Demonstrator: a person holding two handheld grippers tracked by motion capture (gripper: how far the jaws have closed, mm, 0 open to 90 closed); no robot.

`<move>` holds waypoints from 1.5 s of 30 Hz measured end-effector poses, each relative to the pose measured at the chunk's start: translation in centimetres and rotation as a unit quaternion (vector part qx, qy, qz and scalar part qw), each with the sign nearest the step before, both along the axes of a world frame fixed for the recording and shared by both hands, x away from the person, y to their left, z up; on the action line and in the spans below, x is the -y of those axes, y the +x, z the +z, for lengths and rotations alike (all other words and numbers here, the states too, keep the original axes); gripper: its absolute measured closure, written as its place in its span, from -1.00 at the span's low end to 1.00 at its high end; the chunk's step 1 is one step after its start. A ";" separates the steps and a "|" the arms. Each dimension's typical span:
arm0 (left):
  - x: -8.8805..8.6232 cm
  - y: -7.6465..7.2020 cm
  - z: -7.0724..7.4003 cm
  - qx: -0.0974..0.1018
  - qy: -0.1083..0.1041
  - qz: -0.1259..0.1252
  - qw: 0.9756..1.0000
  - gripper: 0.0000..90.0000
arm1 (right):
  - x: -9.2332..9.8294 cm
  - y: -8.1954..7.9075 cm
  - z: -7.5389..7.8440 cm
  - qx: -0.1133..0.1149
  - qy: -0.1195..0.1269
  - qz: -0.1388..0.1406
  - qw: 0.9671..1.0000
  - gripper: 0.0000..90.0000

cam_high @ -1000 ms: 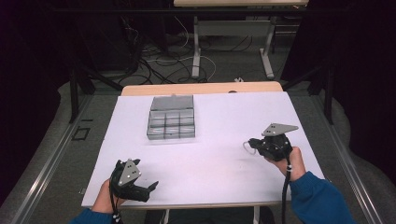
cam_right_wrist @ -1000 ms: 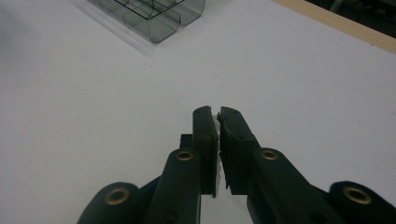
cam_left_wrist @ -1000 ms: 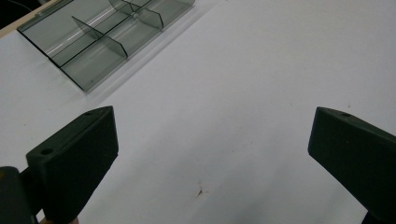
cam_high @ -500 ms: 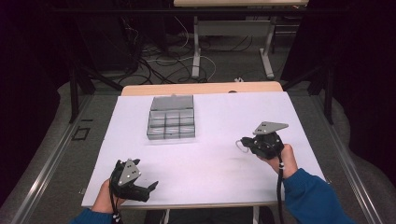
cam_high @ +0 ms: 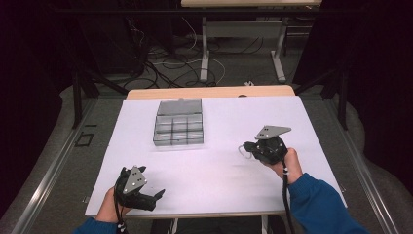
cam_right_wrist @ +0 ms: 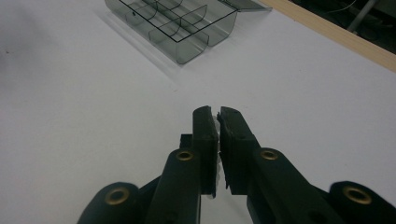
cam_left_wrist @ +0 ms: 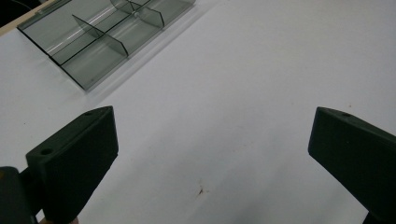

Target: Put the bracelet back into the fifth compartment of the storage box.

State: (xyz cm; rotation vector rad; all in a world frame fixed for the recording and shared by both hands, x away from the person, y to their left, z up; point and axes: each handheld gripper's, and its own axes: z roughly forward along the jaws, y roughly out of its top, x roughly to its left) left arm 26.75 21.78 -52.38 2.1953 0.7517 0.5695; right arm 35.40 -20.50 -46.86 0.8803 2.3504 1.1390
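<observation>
White sheet (cam_high: pixel 214 161) covered one table, one smoky clear divided box (cam_high: pixel 178 123) sat far-centre, two grippers: left gripper (cam_high: pixel 146 197) spread wide, right gripper (cam_right_wrist: pixel 218 116) pressed together, both clear of box

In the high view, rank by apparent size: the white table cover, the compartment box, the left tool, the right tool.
1. White table cover, by far the largest.
2. Compartment box.
3. Left tool and right tool: they look alike in size, and the left one sits nearer the camera, so I won't rank them.
</observation>
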 end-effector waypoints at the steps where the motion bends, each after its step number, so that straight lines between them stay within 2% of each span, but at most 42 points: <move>1: 0.0 0.0 0.0 0.000 0.000 0.000 1.000 -0.97 | -0.1 0.0 0.0 0.000 0.000 0.000 1.000 0.90; 11: 0.0 0.0 0.0 0.001 -0.001 0.000 1.000 -0.97 | -1.4 0.4 0.1 0.001 -0.003 0.011 1.000 0.90; 25: 0.0 -0.2 0.1 0.000 -0.004 0.000 1.000 -0.97 | -3.0 1.2 0.6 0.014 0.000 0.027 1.000 0.90; 45: 0.0 0.0 0.0 0.000 -0.005 -0.001 1.000 -0.97 | -6.1 2.4 0.9 0.013 0.003 0.057 0.998 0.90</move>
